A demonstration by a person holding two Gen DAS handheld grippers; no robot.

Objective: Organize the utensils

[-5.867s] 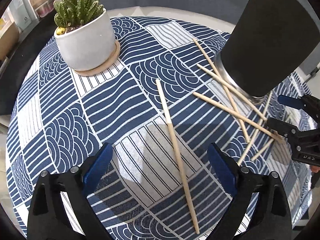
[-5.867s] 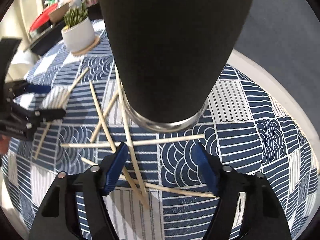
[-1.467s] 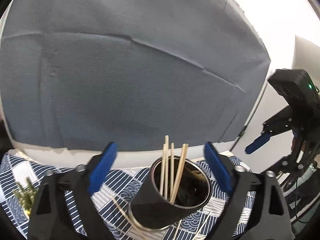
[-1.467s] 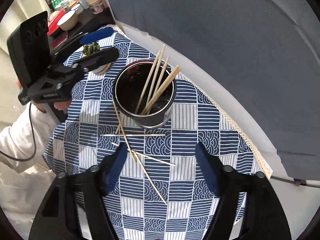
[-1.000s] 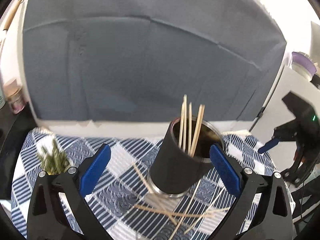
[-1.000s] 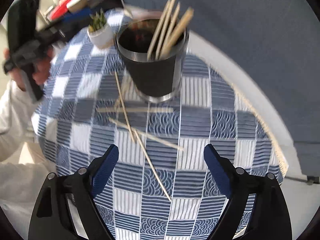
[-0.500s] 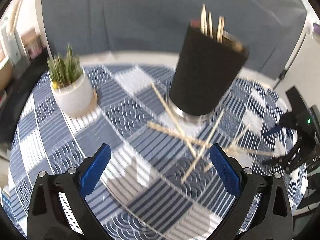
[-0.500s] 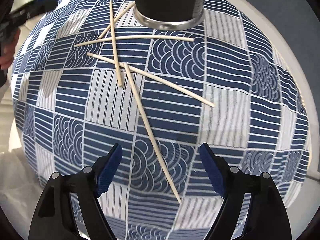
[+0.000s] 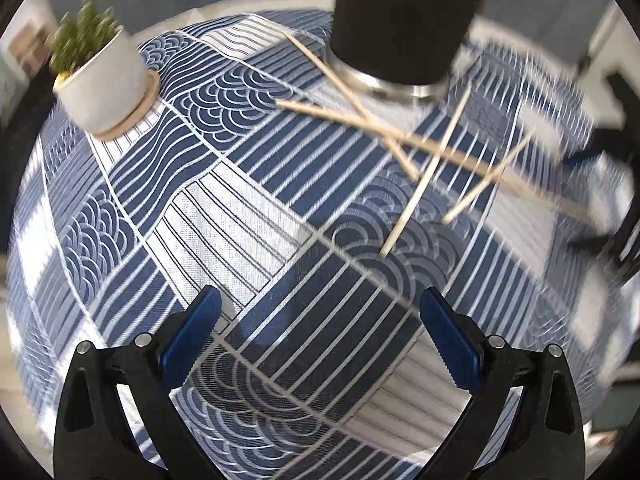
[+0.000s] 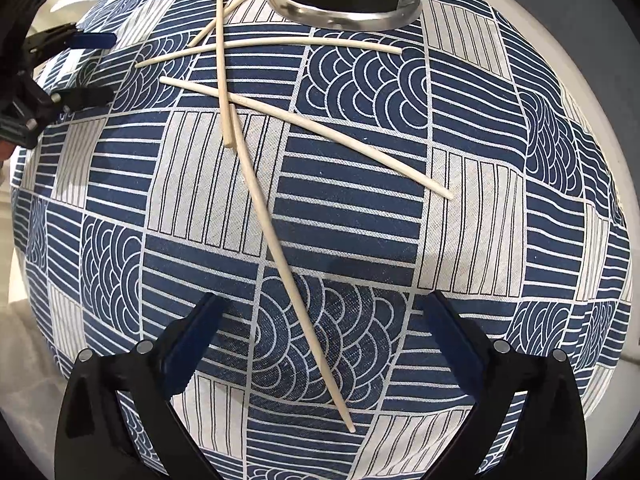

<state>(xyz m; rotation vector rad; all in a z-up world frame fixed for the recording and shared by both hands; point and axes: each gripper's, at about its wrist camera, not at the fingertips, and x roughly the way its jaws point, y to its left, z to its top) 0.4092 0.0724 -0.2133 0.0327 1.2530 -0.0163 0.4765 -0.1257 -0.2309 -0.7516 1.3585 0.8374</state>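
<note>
L wrist view: left gripper (image 9: 318,330) now hangs low over the patterned tablecloth (image 9: 248,216), jaws wide, nothing between them; a sec ago it looked level at the black holder (image 9: 404,20) with sticks standing in it, so it has tipped down and dropped toward the cloth. Loose chopsticks (image 9: 420,188) lie crossed just ahead and to the right of the jaws, near the holder's metal foot; the view is motion-blurred there, so the count is prob four or five, can't say for sure. Potted cactus (image 9: 102,76) sits well apart at upper left. R wrist view: right gripper (image 10: 320,334) points down at the cloth, jaws at full spread after just opening further, and the nearest chopstick (image 10: 288,272) runs between them w/o either pad touching it. Four more sticks (image 10: 280,44) lie crossed farther up by the holder's base. Vs. 1.5 s ago, when both cams sat high over the holder, both grippers have come down to the table. Judgement: some sticks are already in the holder, the rest still loose; the right gripper looks set for the next pickup, needing only to sink and close on that near stick.
</note>
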